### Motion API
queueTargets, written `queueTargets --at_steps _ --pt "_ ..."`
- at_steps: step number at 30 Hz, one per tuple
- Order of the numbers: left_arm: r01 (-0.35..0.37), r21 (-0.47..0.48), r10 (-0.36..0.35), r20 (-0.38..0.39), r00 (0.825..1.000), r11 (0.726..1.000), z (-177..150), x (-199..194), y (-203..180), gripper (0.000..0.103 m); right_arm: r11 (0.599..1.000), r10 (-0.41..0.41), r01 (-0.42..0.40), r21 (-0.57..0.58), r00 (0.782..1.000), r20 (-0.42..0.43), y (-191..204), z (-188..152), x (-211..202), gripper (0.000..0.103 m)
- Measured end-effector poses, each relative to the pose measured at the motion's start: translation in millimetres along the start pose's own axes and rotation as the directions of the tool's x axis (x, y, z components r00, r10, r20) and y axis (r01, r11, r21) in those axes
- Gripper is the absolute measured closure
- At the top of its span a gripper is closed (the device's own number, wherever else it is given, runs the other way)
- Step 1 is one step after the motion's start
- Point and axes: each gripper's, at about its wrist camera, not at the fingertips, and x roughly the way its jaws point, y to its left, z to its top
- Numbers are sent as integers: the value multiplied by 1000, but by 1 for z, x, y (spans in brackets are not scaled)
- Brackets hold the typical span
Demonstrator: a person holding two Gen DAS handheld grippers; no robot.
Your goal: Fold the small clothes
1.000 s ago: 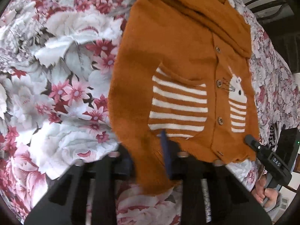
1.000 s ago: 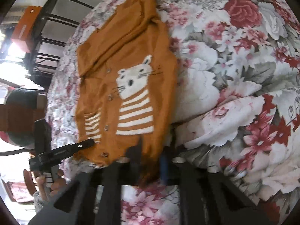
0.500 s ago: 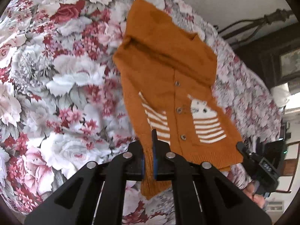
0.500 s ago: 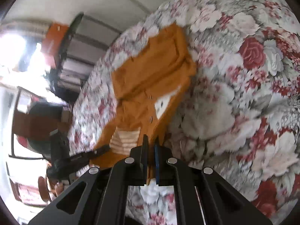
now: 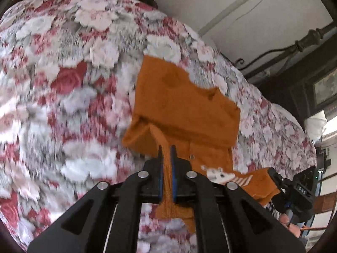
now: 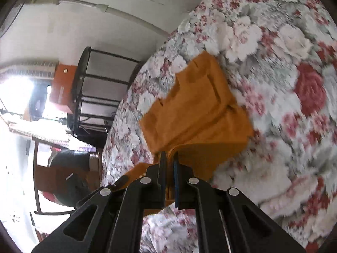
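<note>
Lifted since before, cardigan (image 5: 185,113) hem hangs clamped in both tongs (image 5: 167,149) (image 6: 169,157), cat motif mostly hidden.

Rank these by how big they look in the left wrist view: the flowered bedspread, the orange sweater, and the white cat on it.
1. Bedspread, filling most of the view.
2. Sweater, clearly smaller.
3. Cat, only partly visible.
Nearness hardly matters, since the cat is part of the sweater, which lies partly on the bedspread.

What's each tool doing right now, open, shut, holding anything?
Left tool: shut on the hem of the orange cardigan.
Right tool: shut on the cardigan's other hem corner.
</note>
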Motion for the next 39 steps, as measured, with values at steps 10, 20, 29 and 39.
queueTargets --at_steps 10,20,29,39 --pt "16 -49 -14 41 999 999 73 33 -7 98 995 30 -33 94 999 36 -3 55 40 97" --pt "-13 -75 15 20 1000 997 109 94 6 98 990 -7 0 142 999 48 -30 105 94 97" --pt "-135 -68 141 97 985 988 120 113 9 42 986 -22 4 164 994 106 -49 133 109 61" --pt "-163 80 155 98 983 983 108 97 -19 19 934 -244 276 -228 956 160 13 119 99 58"
